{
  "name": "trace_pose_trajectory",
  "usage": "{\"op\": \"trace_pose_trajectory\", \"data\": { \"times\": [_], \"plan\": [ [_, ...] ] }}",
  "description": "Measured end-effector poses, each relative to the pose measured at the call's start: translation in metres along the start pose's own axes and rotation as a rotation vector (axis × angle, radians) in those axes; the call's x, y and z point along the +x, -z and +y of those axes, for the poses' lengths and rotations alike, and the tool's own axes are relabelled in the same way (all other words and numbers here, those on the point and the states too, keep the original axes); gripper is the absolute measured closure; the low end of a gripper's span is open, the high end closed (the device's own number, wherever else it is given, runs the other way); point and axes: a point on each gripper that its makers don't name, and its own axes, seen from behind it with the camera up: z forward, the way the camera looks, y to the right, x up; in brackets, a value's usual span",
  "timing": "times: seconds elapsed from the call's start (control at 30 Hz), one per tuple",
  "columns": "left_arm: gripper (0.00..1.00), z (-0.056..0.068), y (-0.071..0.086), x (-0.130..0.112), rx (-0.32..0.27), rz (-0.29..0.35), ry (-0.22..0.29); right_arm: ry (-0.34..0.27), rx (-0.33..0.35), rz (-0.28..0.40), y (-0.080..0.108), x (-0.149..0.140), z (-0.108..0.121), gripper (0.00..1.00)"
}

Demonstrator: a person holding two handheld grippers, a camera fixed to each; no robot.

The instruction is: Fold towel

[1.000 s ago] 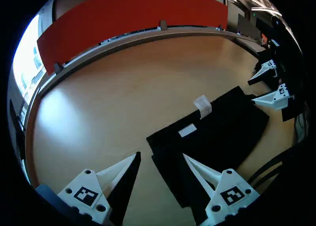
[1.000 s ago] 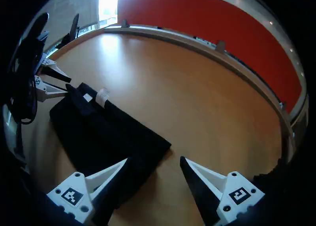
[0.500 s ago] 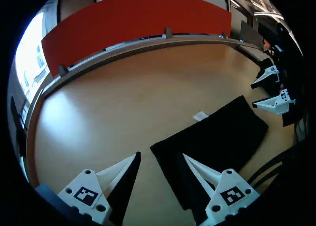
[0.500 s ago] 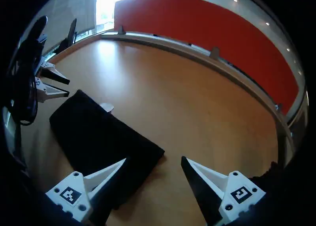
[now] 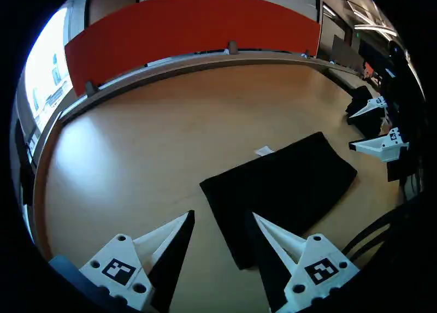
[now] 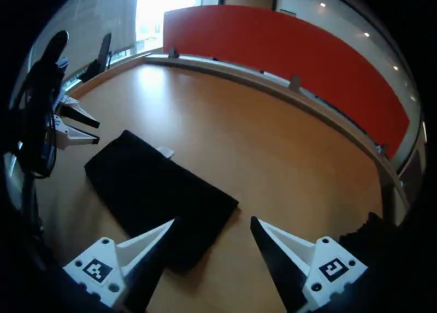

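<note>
A black towel [image 5: 278, 190] lies folded flat on the wooden table [image 5: 164, 133]; in the right gripper view the towel [image 6: 158, 193] stretches from centre left toward the bottom. A small white tag [image 5: 264, 151] peeks out at its far edge, the tag [image 6: 164, 151] also visible from the other side. My left gripper [image 5: 218, 225] hovers open over the towel's near corner, holding nothing. My right gripper [image 6: 213, 231] is open above the towel's opposite end, empty. Each gripper appears far off from the other side: the right gripper [image 5: 377, 127] and the left gripper [image 6: 76, 124], both open.
A red partition [image 5: 185, 29] runs along the table's far edge, with a grey rail below it. A bright window [image 6: 164, 7] lies beyond the table's end. A dark sleeve [image 6: 38, 111] holds the far gripper. Bare wood surrounds the towel.
The towel's upper layer has been laid down flat, covering the labels except one tag tip. Both grippers have drawn back and risen slightly, staying open.
</note>
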Motion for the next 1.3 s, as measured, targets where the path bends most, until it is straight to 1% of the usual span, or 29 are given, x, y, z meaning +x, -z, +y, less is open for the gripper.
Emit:
{"op": "trace_pose_trajectory", "data": {
  "times": [0.27,0.37,0.57,0.77,0.93,1.3],
  "plan": [
    [0.33,0.010,0.020,-0.014,-0.004,0.001,0.021,-0.021,-0.002,0.004,0.021,-0.012,-0.014,0.02],
    [0.33,0.012,0.025,-0.019,-0.004,0.001,0.026,-0.026,-0.005,-0.001,0.027,-0.019,-0.017,0.02],
    [0.33,0.014,0.029,-0.025,0.000,0.002,0.045,-0.033,-0.001,-0.006,0.032,-0.027,-0.022,0.02],
    [0.33,0.010,0.037,-0.026,0.018,0.018,0.070,-0.022,0.010,-0.007,0.033,-0.030,-0.024,0.02],
    [0.33,0.005,0.047,-0.031,0.037,0.024,0.106,-0.007,0.026,-0.005,0.033,-0.031,-0.027,0.02],
    [0.33,-0.005,0.080,-0.049,0.076,0.039,0.203,0.024,0.052,-0.018,0.030,-0.036,-0.029,0.02]
  ]
}}
